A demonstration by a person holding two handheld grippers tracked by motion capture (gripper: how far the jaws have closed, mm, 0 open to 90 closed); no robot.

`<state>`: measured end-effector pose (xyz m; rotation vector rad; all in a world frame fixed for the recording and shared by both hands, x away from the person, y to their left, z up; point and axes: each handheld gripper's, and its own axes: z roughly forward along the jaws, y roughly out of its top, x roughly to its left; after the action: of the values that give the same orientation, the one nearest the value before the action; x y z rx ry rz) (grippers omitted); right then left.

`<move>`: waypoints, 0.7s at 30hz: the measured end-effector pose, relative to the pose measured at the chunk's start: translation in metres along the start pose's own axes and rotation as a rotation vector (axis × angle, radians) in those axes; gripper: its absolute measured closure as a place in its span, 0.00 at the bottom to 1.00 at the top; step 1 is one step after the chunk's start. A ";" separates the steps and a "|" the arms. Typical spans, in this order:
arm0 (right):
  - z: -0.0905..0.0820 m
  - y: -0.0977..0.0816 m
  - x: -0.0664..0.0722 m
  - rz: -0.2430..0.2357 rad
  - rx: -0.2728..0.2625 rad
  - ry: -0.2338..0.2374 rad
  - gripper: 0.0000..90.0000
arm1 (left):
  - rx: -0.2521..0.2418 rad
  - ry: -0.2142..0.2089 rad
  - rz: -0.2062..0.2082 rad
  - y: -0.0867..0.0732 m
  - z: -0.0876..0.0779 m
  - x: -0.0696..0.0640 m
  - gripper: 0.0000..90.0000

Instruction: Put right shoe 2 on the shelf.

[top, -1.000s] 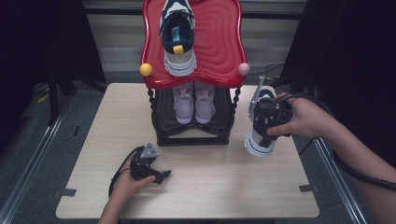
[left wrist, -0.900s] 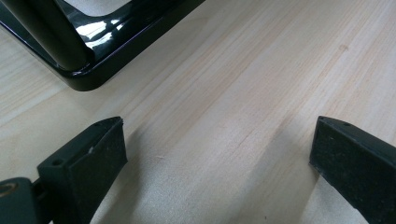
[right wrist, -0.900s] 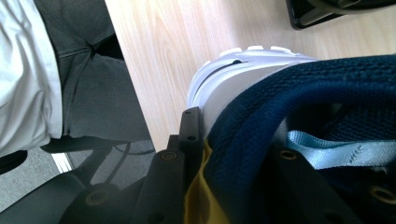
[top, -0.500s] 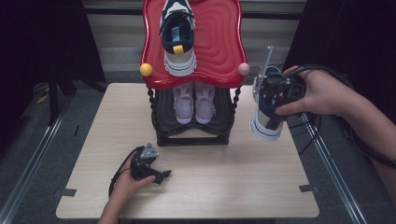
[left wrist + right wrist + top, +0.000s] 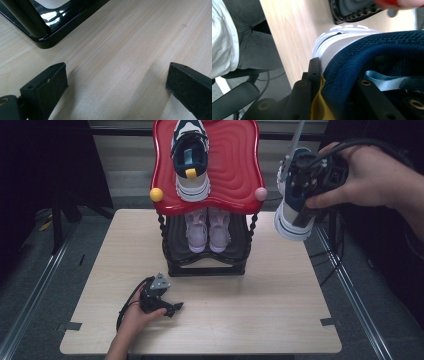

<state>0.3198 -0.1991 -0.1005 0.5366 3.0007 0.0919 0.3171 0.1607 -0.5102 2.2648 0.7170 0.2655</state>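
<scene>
A navy and white sneaker (image 5: 291,216) hangs in the air to the right of the shoe rack, toe down, level with the red top shelf (image 5: 235,165). My right gripper (image 5: 312,177) is shut on its heel collar. In the right gripper view the navy knit collar (image 5: 372,55) sits pinched between the black jaws of the right gripper (image 5: 339,82), with a yellow tab (image 5: 319,107) beside them. A matching sneaker (image 5: 190,160) lies on the top shelf. My left gripper (image 5: 172,309) rests on the table near the front edge. In its own view the left gripper (image 5: 117,75) is open over bare wood.
A pair of pink shoes (image 5: 207,227) stands on the black lower shelf. The rack's black base (image 5: 50,22) lies just ahead of the left gripper. The light wooden table (image 5: 260,300) has free room at front and right. Cables trail off the right edge.
The right hand has lifted the sneaker off the table, up beside the red top shelf. The left gripper has stayed in place.
</scene>
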 end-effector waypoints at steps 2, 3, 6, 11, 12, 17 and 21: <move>-0.009 0.005 -0.001 -0.011 -0.003 -0.025 0.83 | -0.001 0.002 0.000 0.000 0.000 0.000 0.04; -0.012 0.008 -0.002 -0.013 -0.005 -0.039 0.83 | -0.001 0.002 0.000 0.000 0.000 0.000 0.03; -0.020 0.019 -0.004 -0.030 -0.007 -0.054 0.83 | -0.002 0.002 0.000 0.000 0.000 0.000 0.03; -0.028 0.044 -0.007 -0.080 -0.017 -0.100 0.83 | -0.001 0.002 0.001 0.000 0.000 0.000 0.03; -0.029 0.049 -0.007 -0.085 -0.024 -0.106 0.83 | -0.001 0.003 0.001 0.000 0.000 0.000 0.03; -0.029 0.069 -0.013 -0.115 -0.042 -0.133 0.83 | -0.002 0.010 0.009 0.000 0.000 0.001 0.04; -0.023 0.083 -0.017 -0.133 -0.029 -0.152 0.83 | -0.001 0.003 0.001 0.000 0.000 0.000 0.03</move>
<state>0.3620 -0.1281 -0.0702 0.3238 2.8719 0.0802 0.3171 0.1607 -0.5102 2.2646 0.7167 0.2694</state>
